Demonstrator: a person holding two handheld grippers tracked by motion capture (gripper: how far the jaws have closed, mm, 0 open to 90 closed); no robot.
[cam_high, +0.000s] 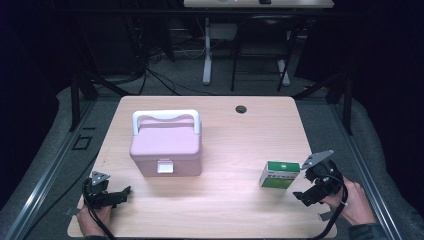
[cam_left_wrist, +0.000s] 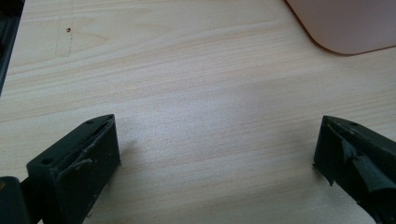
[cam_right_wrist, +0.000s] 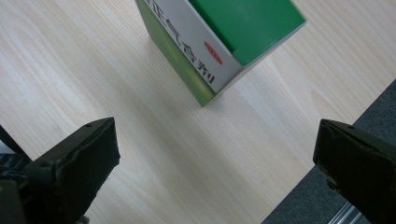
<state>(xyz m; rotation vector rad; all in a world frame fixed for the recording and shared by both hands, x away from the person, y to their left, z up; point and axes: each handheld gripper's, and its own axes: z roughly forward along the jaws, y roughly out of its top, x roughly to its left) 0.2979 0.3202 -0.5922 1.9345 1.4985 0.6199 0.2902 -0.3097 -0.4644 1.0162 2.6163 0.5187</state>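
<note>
The right gripper, jaws wide and empty, faced the upright green box; the pink case sat closed, left gripper likewise agape.

A lab or recording studio, dark beyond the lit wooden table. Black curtains close off both sides of the table, metal rails run along the carpet beside it, and cables trail behind it toward a second desk on white legs.
</note>
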